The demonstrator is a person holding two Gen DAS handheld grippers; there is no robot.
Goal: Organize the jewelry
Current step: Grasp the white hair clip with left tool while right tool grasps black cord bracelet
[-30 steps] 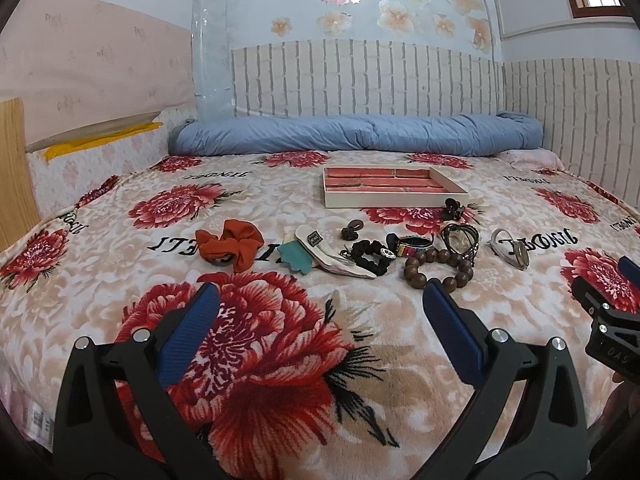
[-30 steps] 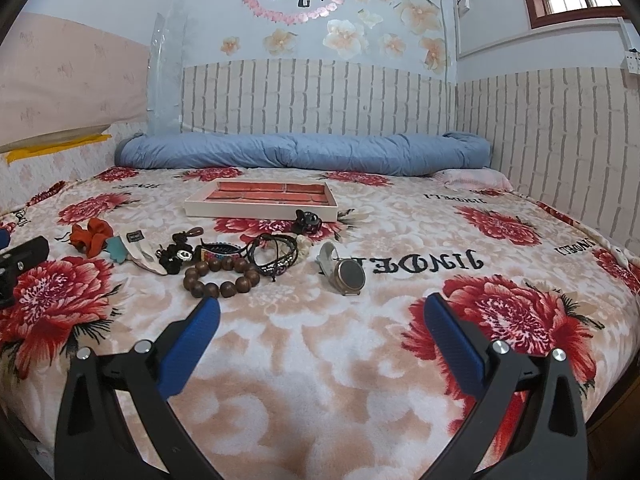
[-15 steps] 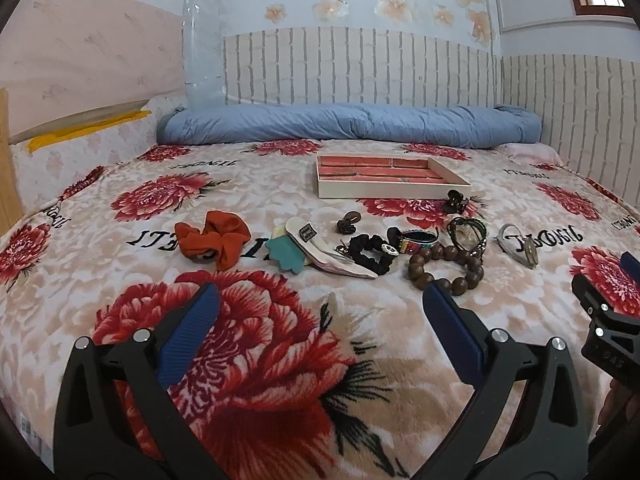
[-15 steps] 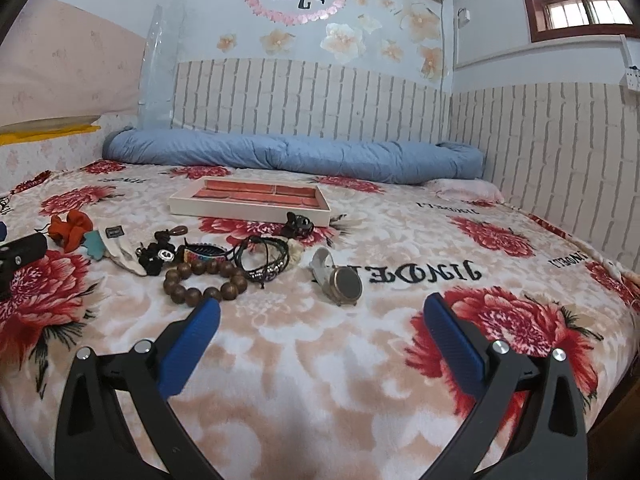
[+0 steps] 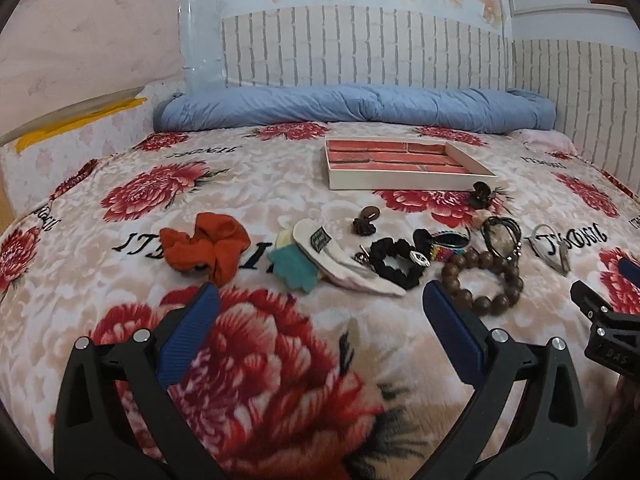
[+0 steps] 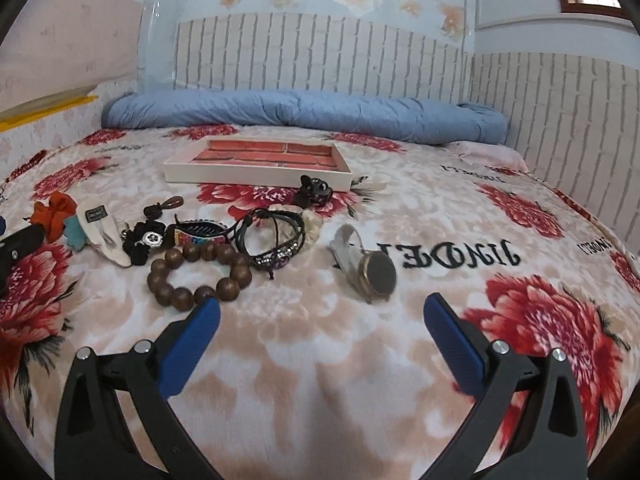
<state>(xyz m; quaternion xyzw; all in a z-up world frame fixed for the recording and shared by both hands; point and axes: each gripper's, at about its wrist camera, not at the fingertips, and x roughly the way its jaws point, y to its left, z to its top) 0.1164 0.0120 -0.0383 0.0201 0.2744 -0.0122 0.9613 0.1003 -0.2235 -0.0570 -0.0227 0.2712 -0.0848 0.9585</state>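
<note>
Both grippers have closed in on the row of accessories since a second ago, the items now sitting larger in each wrist view. I note the left gripper (image 5: 318, 304) with fingers spread wide and empty, low over the floral blanket (image 5: 260, 360); the right gripper (image 6: 320, 314) is likewise released and holds nothing. The jewelry lies loose in a row, well short of the compartmented tray (image 5: 404, 164), which looks unfilled.

Risks, as I judge them: the wooden bead bracelet (image 6: 198, 274) touches the black cord bracelets (image 6: 272, 236), so lifting one may drag the other. The wristwatch (image 6: 370, 266) lies apart (the cleaner first pick), though its strap may sag and let it slip from a narrow grasp. Soft plush could be pinched along with any thin item.

Hidden or unclear: what lies under the white hair clip (image 5: 340, 256) and teal piece (image 5: 294, 266) I cannot make out. The beaded band (image 6: 196, 234) is partly covered. The tray's near compartments are screened by its wall; they may not be empty.
</note>
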